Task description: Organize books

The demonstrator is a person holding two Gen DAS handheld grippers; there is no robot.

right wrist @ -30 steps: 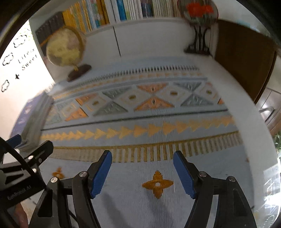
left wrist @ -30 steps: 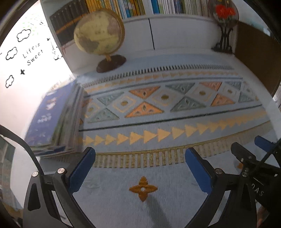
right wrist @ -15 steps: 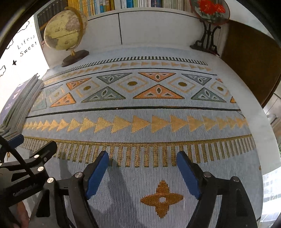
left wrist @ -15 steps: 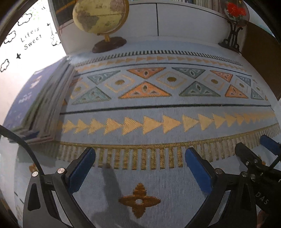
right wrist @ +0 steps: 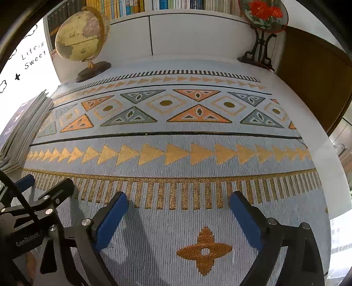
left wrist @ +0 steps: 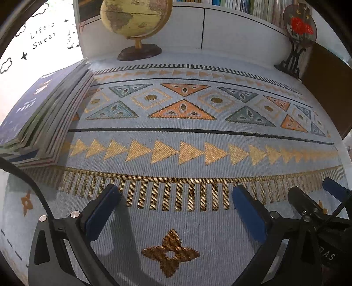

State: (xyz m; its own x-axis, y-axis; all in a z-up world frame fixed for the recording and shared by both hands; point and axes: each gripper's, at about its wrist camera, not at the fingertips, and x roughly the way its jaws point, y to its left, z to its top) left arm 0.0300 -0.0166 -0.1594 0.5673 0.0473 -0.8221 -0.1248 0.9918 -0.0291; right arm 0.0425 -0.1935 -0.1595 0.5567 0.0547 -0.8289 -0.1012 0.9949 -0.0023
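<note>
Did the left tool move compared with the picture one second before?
Yes. The left tool came down toward the cloth: the globe slid toward the top edge and the woven pattern looks bigger.

A pale blue woven cloth with gold and orange patterns (left wrist: 198, 136) covers the worktop, its ribbed weave coarse and matt. The stack of thin paper books with dark blue covers (left wrist: 44, 114) shows a slight sheen on top. The yellowed globe (right wrist: 81, 33) looks glossy on its dark polished wooden base (right wrist: 93, 71). Each black gripper frame is matt, with bright metal screws and blue rubbery-looking pads (right wrist: 111, 220).
</note>
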